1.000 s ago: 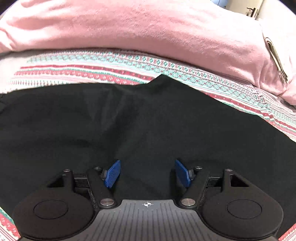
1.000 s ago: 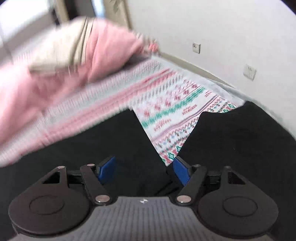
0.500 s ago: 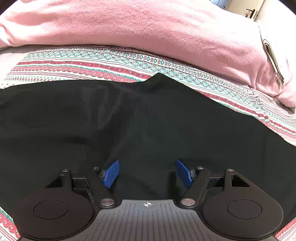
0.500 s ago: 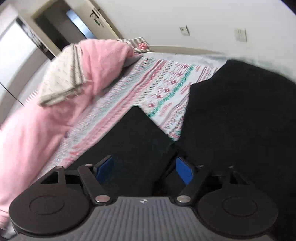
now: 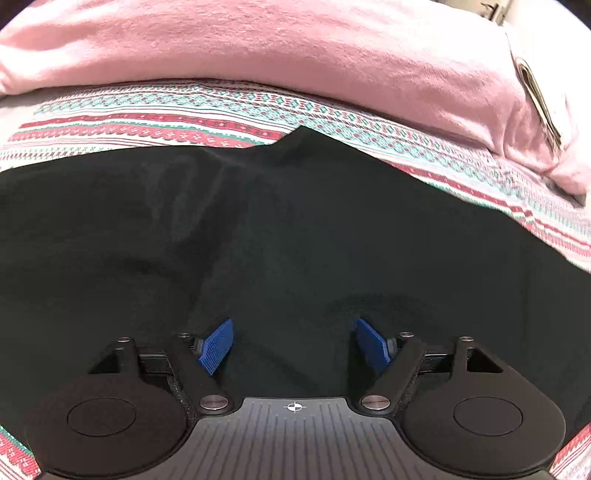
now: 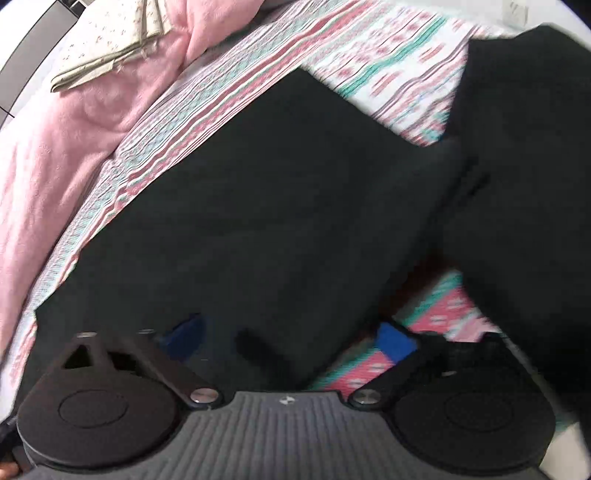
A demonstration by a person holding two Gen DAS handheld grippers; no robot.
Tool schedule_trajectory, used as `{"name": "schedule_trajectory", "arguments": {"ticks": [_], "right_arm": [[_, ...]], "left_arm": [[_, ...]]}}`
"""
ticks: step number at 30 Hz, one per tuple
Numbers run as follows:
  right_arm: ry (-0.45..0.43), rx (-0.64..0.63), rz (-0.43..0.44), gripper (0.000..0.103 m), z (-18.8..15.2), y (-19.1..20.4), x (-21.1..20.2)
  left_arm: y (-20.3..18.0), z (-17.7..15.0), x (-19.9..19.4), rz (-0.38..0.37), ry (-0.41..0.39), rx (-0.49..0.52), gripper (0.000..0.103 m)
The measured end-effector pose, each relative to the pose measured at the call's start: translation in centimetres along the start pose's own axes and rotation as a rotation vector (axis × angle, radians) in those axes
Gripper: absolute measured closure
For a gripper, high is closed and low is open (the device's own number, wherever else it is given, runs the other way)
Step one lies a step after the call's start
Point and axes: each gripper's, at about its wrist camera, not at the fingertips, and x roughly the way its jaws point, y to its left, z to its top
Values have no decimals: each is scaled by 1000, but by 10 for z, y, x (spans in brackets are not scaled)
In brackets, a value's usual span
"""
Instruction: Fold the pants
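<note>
Black pants (image 5: 295,229) lie spread on a patterned bedsheet (image 5: 184,122). My left gripper (image 5: 293,345) is open and empty, its blue pads (image 5: 216,345) just above the cloth. In the right wrist view the two pant legs fork apart: one leg (image 6: 258,206) runs up the middle, the other (image 6: 524,184) lies to the right, with sheet (image 6: 436,317) showing between them. My right gripper (image 6: 291,338) is open, its jaws straddling the inner edge of the middle leg near the crotch. The view is motion-blurred.
A pink blanket (image 5: 295,48) is heaped along the far side of the bed, also seen in the right wrist view (image 6: 66,122). A folded cream cloth (image 6: 110,40) rests on it. A white wall with a socket (image 6: 517,11) is beyond.
My right gripper has swung and dropped toward the pants, from facing the wall to looking down at the fork of the legs. My left gripper has shifted only slightly over the cloth.
</note>
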Motion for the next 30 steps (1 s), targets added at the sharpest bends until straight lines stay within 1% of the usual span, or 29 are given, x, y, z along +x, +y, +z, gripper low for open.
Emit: {"name": "schedule_trajectory", "arguments": {"ticks": [3, 6, 10, 11, 15, 20, 21, 22, 23, 25, 26, 29, 30], "right_arm": [[-10, 18, -2, 20, 0, 2, 5], [-61, 55, 22, 21, -2, -3, 3], [-110, 169, 78, 21, 2, -22, 0], [-119, 183, 87, 21, 4, -26, 1], [-130, 192, 97, 21, 8, -32, 1], [-144, 154, 76, 21, 3, -27, 0], [-157, 150, 77, 21, 1, -26, -2], [-175, 155, 80, 21, -2, -26, 0], [-193, 172, 85, 21, -3, -27, 0], [-219, 214, 94, 21, -4, -23, 5], [-216, 221, 96, 21, -3, -24, 5], [-192, 228, 111, 21, 1, -27, 3], [-196, 258, 133, 21, 1, -30, 3]], "left_arm": [[16, 5, -3, -5, 0, -64, 28], [35, 10, -8, 12, -18, -115, 28], [71, 16, -19, -10, -44, -202, 28], [81, 17, -22, 2, -54, -221, 28], [127, 21, -36, 107, -105, -277, 28], [201, 20, -43, 208, -125, -421, 28], [213, 19, -45, 213, -133, -446, 28], [225, 17, -46, 214, -142, -473, 28], [234, 17, -46, 200, -150, -494, 28], [246, 16, -47, 143, -150, -540, 28], [247, 16, -48, 135, -156, -559, 28], [234, 19, -52, 158, -166, -545, 30], [228, 21, -53, 125, -173, -517, 30]]}}
